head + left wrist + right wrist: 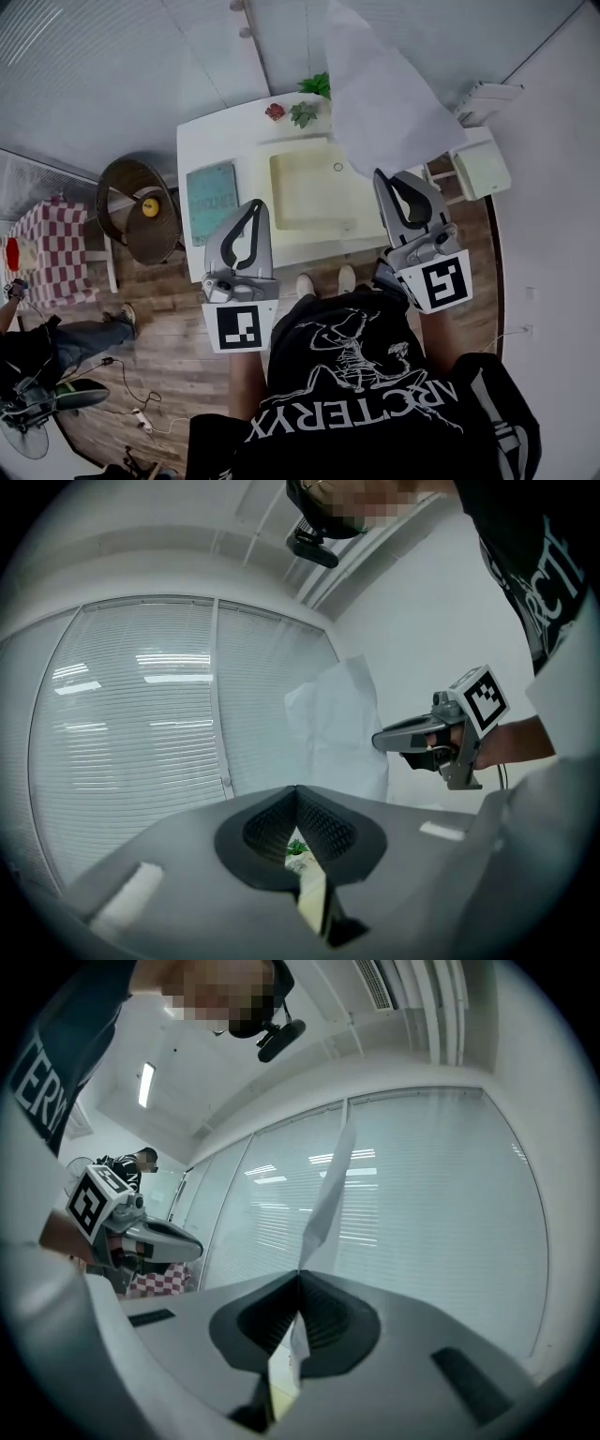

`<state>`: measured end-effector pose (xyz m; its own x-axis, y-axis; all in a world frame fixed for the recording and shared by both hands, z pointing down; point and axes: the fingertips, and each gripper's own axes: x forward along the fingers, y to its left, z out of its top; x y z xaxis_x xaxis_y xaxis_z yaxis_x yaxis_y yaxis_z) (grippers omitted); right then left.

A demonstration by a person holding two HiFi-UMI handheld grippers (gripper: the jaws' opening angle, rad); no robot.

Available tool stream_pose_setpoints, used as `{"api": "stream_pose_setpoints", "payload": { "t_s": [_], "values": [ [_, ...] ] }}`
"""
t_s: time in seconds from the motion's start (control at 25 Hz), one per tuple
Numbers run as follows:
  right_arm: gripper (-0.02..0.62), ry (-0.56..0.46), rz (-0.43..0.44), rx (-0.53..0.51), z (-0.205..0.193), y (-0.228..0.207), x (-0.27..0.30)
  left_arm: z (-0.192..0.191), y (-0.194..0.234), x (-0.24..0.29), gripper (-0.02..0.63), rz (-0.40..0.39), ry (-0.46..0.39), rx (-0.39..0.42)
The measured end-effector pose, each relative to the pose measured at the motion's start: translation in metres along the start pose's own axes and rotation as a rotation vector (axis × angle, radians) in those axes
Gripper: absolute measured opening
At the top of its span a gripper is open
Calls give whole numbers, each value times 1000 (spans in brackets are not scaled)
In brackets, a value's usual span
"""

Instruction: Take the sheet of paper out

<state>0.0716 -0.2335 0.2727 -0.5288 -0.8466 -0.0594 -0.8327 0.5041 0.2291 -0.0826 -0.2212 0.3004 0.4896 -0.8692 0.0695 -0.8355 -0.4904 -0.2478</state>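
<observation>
Paper sheet (386, 94) pinched in closed right claw (380, 174); left claw (258, 202) apparently empty.

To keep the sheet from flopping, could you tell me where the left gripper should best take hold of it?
Probably the lower left edge of the sheet of paper, approached from the side of the left gripper, jaws opened first. The right gripper pinches only its bottom, so the sheet stands upright with that edge free.

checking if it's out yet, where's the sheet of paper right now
In the head view the sheet of paper is held up at upper right, pinched by the right gripper, above the right end of the white table.
</observation>
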Motion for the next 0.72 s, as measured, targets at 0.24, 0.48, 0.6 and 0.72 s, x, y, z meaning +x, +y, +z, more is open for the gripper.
{"api": "stream_pose_setpoints", "payload": {
  "t_s": [0.24,0.48,0.6,0.72],
  "values": [
    [14,-10,12,-5,1,1,0,-3,0,-3,8,18,16,7],
    [12,-6,38,-68,0,5,1,-4,-2,0,8,23,16,4],
    [14,-11,41,-55,3,7,-1,-2,-4,-2,8,20,15,6],
    [12,-11,40,-56,6,8,-2,0,-4,-3,8,21,16,1]
  ]
}}
